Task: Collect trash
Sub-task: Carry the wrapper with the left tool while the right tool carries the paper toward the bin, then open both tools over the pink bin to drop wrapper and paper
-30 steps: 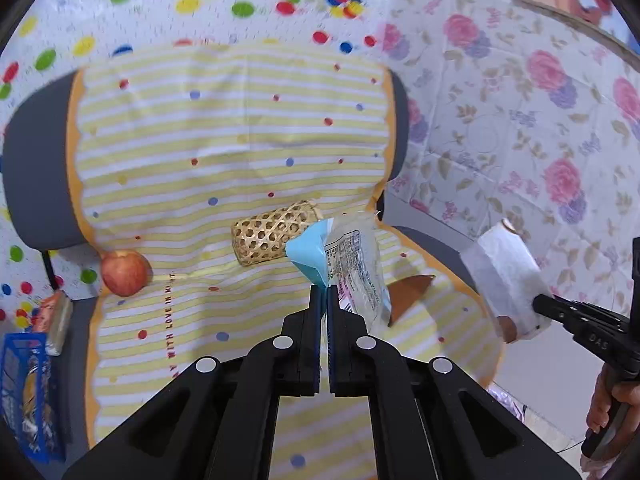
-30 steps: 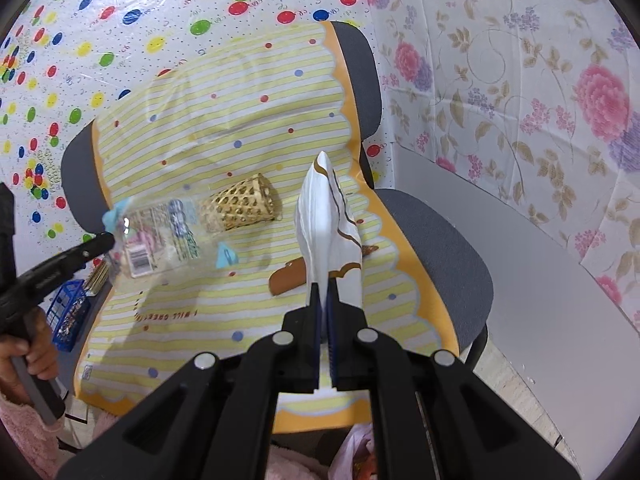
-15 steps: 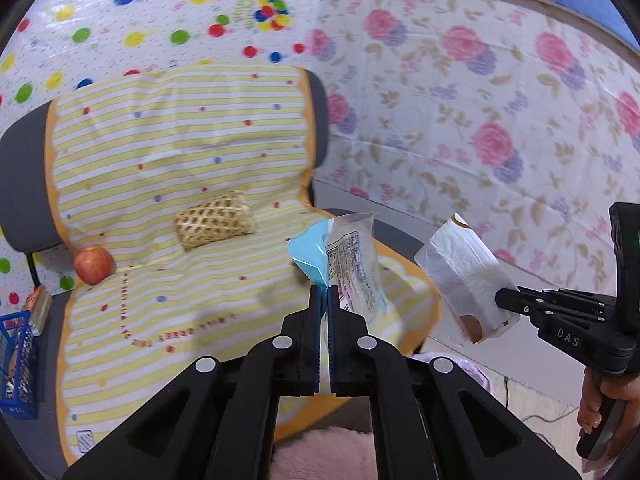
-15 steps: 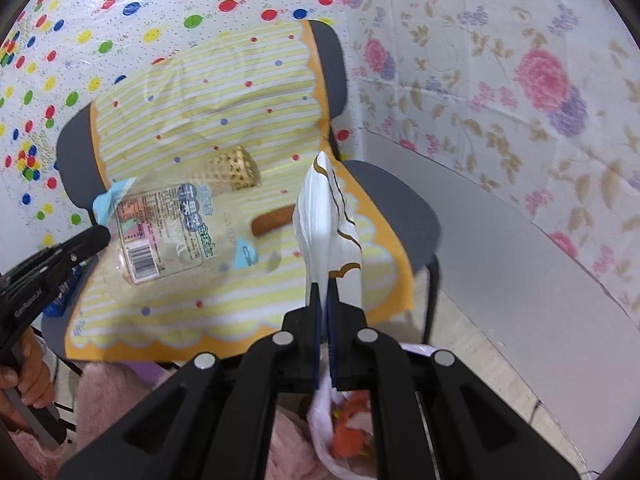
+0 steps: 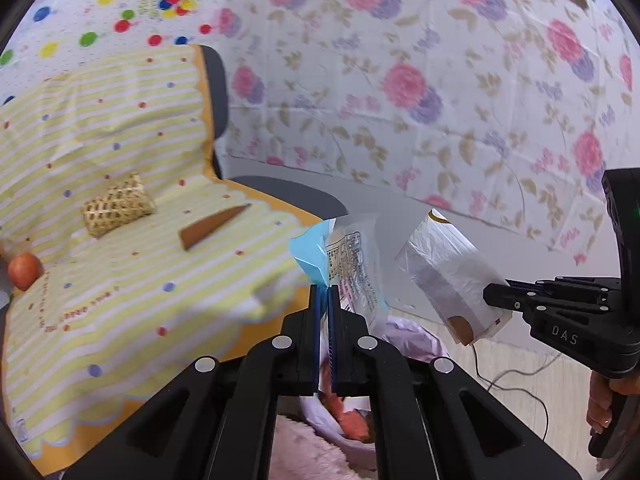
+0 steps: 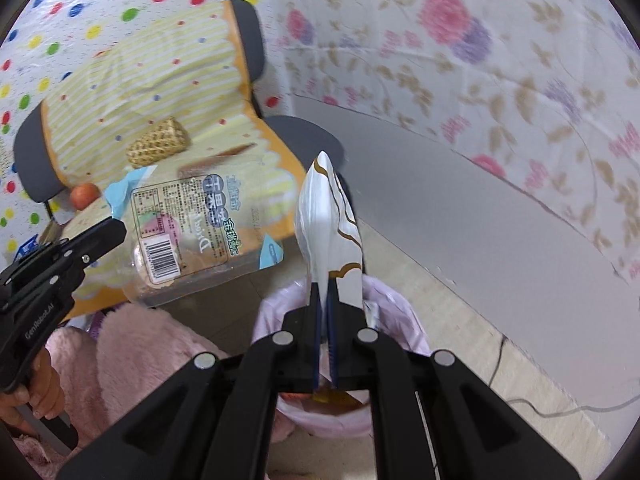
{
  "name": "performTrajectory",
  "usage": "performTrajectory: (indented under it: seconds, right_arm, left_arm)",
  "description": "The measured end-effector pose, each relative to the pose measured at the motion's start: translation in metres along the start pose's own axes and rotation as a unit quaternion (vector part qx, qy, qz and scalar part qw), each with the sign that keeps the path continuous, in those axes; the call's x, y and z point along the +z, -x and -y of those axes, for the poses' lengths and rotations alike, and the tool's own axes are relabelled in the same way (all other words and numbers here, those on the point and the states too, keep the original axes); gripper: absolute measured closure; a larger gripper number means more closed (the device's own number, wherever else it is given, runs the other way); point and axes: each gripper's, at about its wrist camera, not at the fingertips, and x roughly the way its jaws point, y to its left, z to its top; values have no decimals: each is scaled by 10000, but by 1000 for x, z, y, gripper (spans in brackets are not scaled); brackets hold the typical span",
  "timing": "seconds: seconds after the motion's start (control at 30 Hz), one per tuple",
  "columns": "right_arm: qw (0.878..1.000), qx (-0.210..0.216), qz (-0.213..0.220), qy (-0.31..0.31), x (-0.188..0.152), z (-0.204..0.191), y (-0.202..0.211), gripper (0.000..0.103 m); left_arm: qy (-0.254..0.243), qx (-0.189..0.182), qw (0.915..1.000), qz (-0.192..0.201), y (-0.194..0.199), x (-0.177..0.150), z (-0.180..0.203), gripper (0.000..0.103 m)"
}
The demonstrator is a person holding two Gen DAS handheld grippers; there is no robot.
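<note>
**Both wrappers carried off the chair, now over the bin**

Left gripper [image 5: 324,292] clamped on clear printed wrapper [image 5: 356,264] with blue corner; right gripper [image 6: 326,292] clamped on white wrapper [image 6: 328,216] with brown trim. Since a second ago both hands have swung away from the chair seat [image 5: 288,192] and lowered; a bin lined with a lilac bag [image 6: 396,312] now sits right below the jaws, something orange inside, probably earlier trash, blurred. Means pickup is done, drop is next. Still on the seat cover: brown wedge-shaped scrap [image 5: 212,226] near the seat's front edge, wicker basket [image 5: 118,206], apple [image 5: 25,270] at left edge
</note>
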Motion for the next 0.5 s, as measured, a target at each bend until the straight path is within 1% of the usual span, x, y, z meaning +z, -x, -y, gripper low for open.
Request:
performTrajectory:
  seconds: [0.1, 0.3, 0.43, 0.47, 0.5]
  right_arm:
    - [9998, -128, -88, -120, -12, 12, -4, 99]
    - [9987, -174, -377, -282, -27, 26, -29, 99]
    - [9977, -127, -541, -393, -29, 31, -50, 99]
    - [9976, -121, -551, -399, -29, 31, -53, 99]
    - [9976, -101, -560, -406, -28, 32, -58, 99]
  left_arm:
    - [-57, -54, 9998, -200, -15, -8, 9, 99]
    - [-77, -138, 9981, -598, -46, -19, 17, 98]
    - [-88, -116, 9973, -722, -63, -19, 17, 98]
    - [-83, -139, 9971, -738, -67, -18, 16, 97]
    - [-97, -138, 9970, -759, -71, -17, 17, 93]
